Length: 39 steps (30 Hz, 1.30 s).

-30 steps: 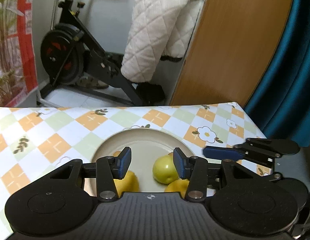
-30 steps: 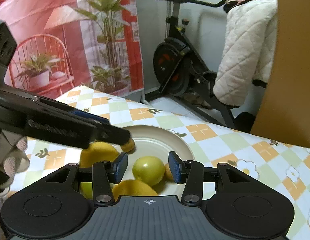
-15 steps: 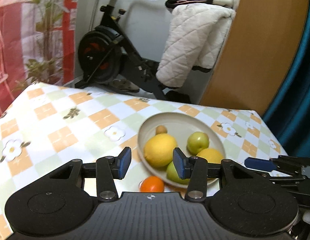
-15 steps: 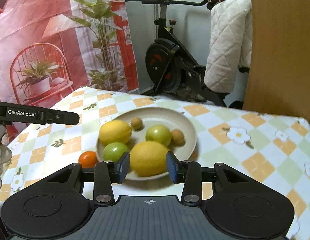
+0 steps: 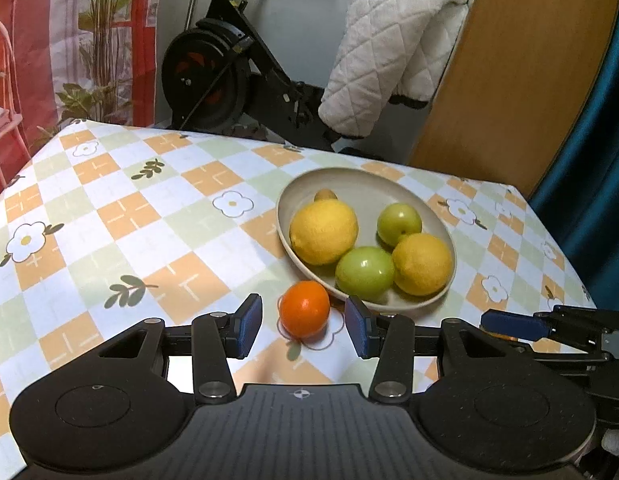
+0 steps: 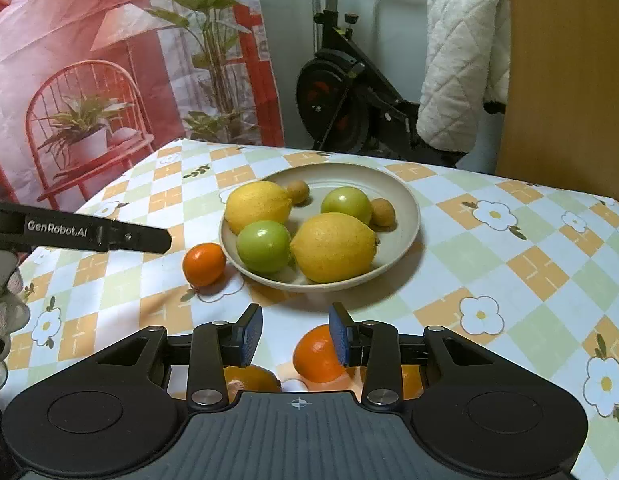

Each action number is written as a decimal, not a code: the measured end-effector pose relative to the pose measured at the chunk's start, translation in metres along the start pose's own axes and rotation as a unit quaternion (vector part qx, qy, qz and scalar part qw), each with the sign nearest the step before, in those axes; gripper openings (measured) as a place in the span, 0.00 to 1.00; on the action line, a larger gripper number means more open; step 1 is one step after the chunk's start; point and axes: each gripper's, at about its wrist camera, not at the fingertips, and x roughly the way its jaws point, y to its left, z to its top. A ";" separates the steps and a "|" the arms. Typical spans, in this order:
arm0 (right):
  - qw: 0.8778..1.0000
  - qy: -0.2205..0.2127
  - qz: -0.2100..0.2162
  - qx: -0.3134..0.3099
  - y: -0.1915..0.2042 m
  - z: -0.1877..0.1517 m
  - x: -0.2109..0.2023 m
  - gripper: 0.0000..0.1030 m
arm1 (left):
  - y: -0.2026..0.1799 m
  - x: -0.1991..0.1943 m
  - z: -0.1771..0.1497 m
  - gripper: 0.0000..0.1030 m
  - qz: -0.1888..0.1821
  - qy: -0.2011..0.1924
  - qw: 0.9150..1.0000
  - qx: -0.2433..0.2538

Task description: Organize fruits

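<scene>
The table [image 6: 509, 264], under a checked orange, green and white flowered cloth, carries a round beige ceramic plate [image 6: 405, 208] near its far edge, holding 2 yellow lemons, 2 green apples and 2 small brown fruits. The left tool [image 5: 304, 326] is spread, a small orange mandarin [image 5: 304, 309] lying untouched between its pads beside the plate. The right tool [image 6: 295, 335], closing, has another orange mandarin [image 6: 315, 354] between its pads, unpinched.

Two lemons [image 6: 333, 246] and two green fruits [image 6: 263, 245] fill the plate [image 6: 405, 204]; oranges [image 6: 204, 264] lie outside it.
</scene>
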 end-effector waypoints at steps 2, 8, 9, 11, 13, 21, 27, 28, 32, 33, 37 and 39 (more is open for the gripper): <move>1.000 0.003 -0.002 0.002 -0.002 -0.001 0.001 0.33 | 0.000 0.000 -0.002 0.47 0.002 0.003 1.000 0.002; 1.000 0.007 -0.002 0.007 -0.006 -0.003 0.003 0.33 | -0.001 0.002 -0.004 0.47 0.002 0.008 1.000 0.002; 1.000 0.007 -0.002 0.008 -0.006 -0.004 0.003 0.33 | -0.001 0.002 -0.004 0.47 0.002 0.009 1.000 0.002; 1.000 0.006 -0.003 0.008 -0.006 -0.004 0.003 0.33 | -0.002 0.003 -0.005 0.47 0.000 0.011 1.000 0.003; 1.000 0.006 -0.002 0.008 -0.007 -0.005 0.003 0.33 | -0.004 0.004 -0.006 0.47 -0.002 0.013 1.000 0.005; 1.000 0.017 -0.011 0.003 -0.007 -0.011 0.003 0.32 | -0.012 0.007 -0.010 0.47 -0.018 0.021 1.000 0.015; 0.999 0.024 -0.021 0.004 -0.008 -0.013 0.006 0.32 | -0.018 0.009 -0.012 0.47 -0.031 0.024 0.999 0.024; 0.999 0.026 -0.022 0.004 -0.008 -0.013 0.007 0.32 | -0.018 0.009 -0.012 0.46 -0.031 0.025 0.999 0.024; 0.999 0.033 -0.024 0.008 -0.010 -0.015 0.012 0.32 | -0.017 0.010 -0.012 0.46 -0.033 0.026 0.999 0.021; 0.999 0.033 -0.024 0.010 -0.010 -0.016 0.012 0.32 | -0.017 0.010 -0.012 0.46 -0.034 0.027 0.999 0.022; 0.999 0.033 -0.024 0.014 -0.012 -0.016 0.015 0.32 | -0.019 0.012 -0.012 0.46 -0.035 0.029 0.999 0.023; 0.999 0.035 -0.024 0.017 -0.013 -0.017 0.016 0.32 | -0.020 0.013 -0.013 0.46 -0.036 0.030 0.999 0.024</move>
